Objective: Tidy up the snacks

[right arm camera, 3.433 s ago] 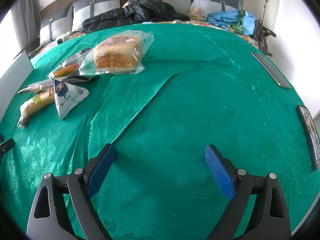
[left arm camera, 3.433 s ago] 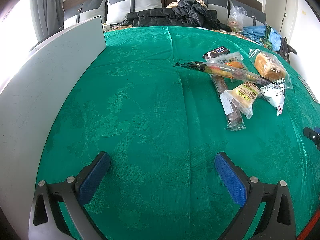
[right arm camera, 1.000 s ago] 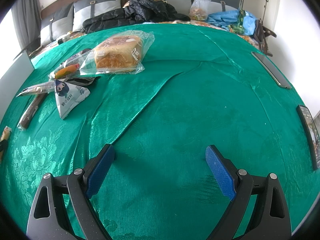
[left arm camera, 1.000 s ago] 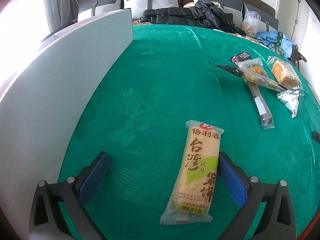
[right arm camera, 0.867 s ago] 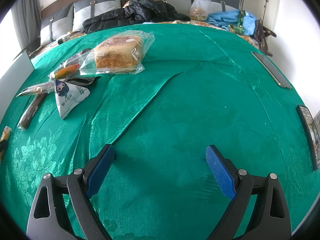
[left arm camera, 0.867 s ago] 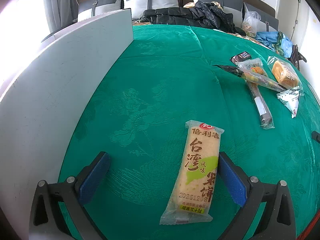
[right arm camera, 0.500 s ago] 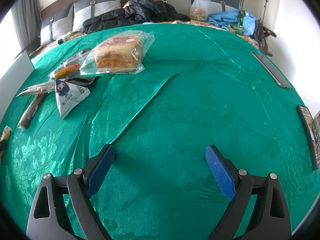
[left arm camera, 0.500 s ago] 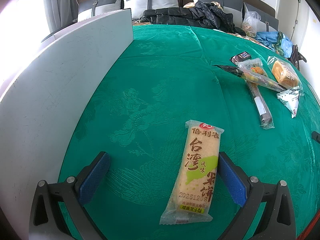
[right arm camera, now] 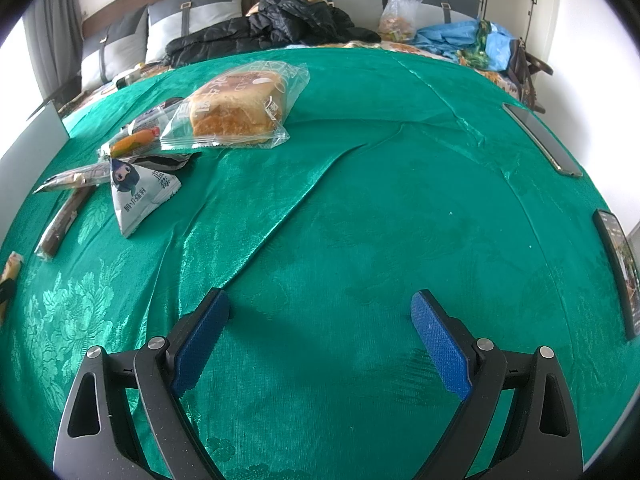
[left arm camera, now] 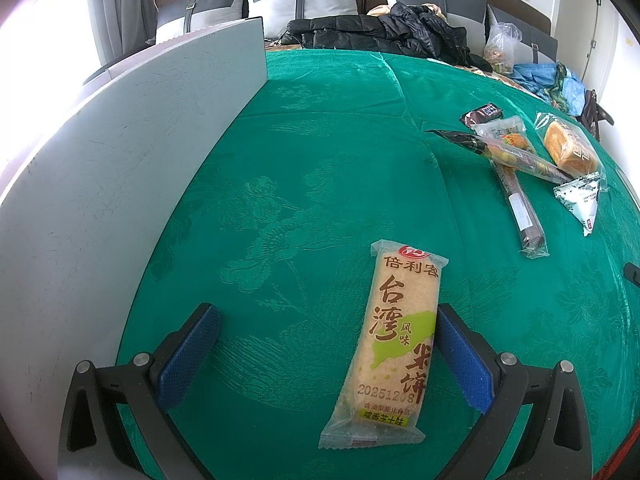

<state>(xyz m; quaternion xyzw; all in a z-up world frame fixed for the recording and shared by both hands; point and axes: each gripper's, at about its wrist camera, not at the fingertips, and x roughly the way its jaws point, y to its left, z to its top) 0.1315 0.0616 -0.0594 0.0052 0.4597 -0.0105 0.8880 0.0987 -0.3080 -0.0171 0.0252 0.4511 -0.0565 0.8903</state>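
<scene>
A long yellow rice-cracker packet (left arm camera: 394, 340) lies flat on the green cloth, close beside the right finger of my open left gripper (left arm camera: 324, 344), which grips nothing. Farther right sits a cluster of snacks: a dark long bar (left arm camera: 520, 204), a clear long packet (left arm camera: 516, 156), a triangular white pouch (left arm camera: 582, 200), a bagged bread loaf (left arm camera: 570, 150) and a small dark bar (left arm camera: 482, 114). In the right wrist view the bread loaf (right arm camera: 236, 110), the triangular pouch (right arm camera: 138, 196) and the dark bar (right arm camera: 62, 220) lie far left. My right gripper (right arm camera: 320, 330) stands open over bare cloth.
A white board (left arm camera: 120, 184) stands along the left edge of the green cloth (left arm camera: 320, 168). Two phones (right arm camera: 540, 140) (right arm camera: 618, 272) lie at the right edge. Black jackets (right arm camera: 272, 24), pillows and bags are piled at the back.
Over the last second nothing has visibly moved. Since 3.4 s ago the rice-cracker packet has left the snack cluster and now lies by my left gripper.
</scene>
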